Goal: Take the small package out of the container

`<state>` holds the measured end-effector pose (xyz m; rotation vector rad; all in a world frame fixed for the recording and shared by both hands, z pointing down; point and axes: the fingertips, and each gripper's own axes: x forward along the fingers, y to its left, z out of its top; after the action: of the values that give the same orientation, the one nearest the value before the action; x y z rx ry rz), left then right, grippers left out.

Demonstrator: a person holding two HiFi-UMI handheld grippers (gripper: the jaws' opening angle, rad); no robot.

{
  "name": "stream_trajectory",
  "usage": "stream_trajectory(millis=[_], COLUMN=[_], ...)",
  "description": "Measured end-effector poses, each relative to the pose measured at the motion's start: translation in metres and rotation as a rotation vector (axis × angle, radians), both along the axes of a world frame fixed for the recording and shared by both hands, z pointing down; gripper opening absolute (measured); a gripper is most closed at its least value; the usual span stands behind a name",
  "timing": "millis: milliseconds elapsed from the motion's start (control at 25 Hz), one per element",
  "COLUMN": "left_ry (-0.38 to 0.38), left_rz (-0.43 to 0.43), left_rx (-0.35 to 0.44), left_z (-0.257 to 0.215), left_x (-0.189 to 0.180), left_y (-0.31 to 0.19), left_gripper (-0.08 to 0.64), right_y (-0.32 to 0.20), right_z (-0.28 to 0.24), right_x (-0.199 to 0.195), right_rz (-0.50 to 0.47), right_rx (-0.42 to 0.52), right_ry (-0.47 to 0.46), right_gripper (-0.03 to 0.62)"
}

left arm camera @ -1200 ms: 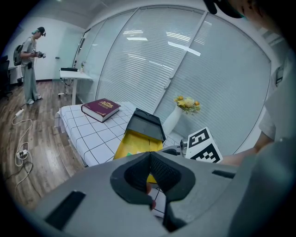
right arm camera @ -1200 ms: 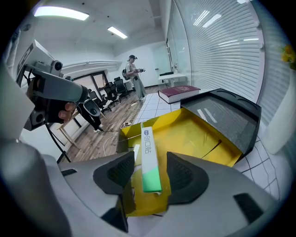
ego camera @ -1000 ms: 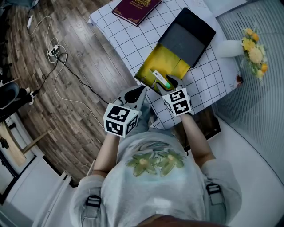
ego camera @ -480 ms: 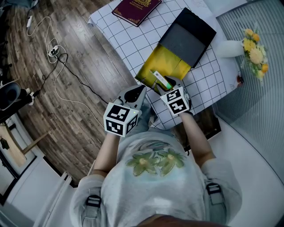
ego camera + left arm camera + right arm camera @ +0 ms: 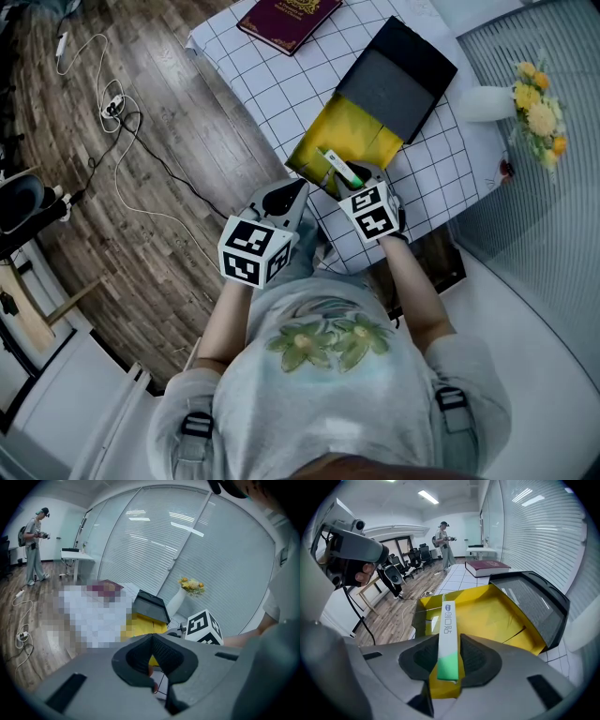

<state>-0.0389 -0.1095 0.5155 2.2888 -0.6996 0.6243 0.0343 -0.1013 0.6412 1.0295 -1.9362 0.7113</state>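
The small package (image 5: pixel 338 169), a slim white box with a green end, stands on edge in the open yellow container (image 5: pixel 361 129) on the checked table. My right gripper (image 5: pixel 356 176) reaches over the container's near rim. In the right gripper view the small package (image 5: pixel 447 634) runs between the pads (image 5: pixel 476 654), which are closing and touch both of its sides, with the yellow container (image 5: pixel 497 604) beyond. My left gripper (image 5: pixel 289 194) hangs off the table's near edge, left of the container. Its jaws (image 5: pixel 152 641) meet with nothing between them.
The container's black lid (image 5: pixel 396 77) leans open at the far side. A burgundy book (image 5: pixel 286 17) lies at the far end of the tablecloth (image 5: pixel 277 84). A white vase of flowers (image 5: pixel 520 98) stands at the right. Cables (image 5: pixel 122 122) trail on the wood floor at the left.
My right gripper has edged a little forward over the container's rim, onto the package. The left gripper has stayed put.
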Motion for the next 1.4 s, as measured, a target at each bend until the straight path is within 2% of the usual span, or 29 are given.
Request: stream_trajectory(millis=[560, 1400], left_ry=[0.003, 0.011], left_rz=[-0.001, -0.015], left_rx=[0.015, 0.042], left_z=[-0.003, -0.015], left_x=[0.0, 0.003], left_y=[-0.001, 0.003], left_gripper=[0.006, 0.008], right_y=[0.0, 0.001], right_z=[-0.001, -0.019], right_x=[0.0, 0.004], right_rz=[0.0, -0.025], right_rx=[0.004, 0.039], right_ry=[-0.005, 0.007], right_gripper=[0.092, 0.091])
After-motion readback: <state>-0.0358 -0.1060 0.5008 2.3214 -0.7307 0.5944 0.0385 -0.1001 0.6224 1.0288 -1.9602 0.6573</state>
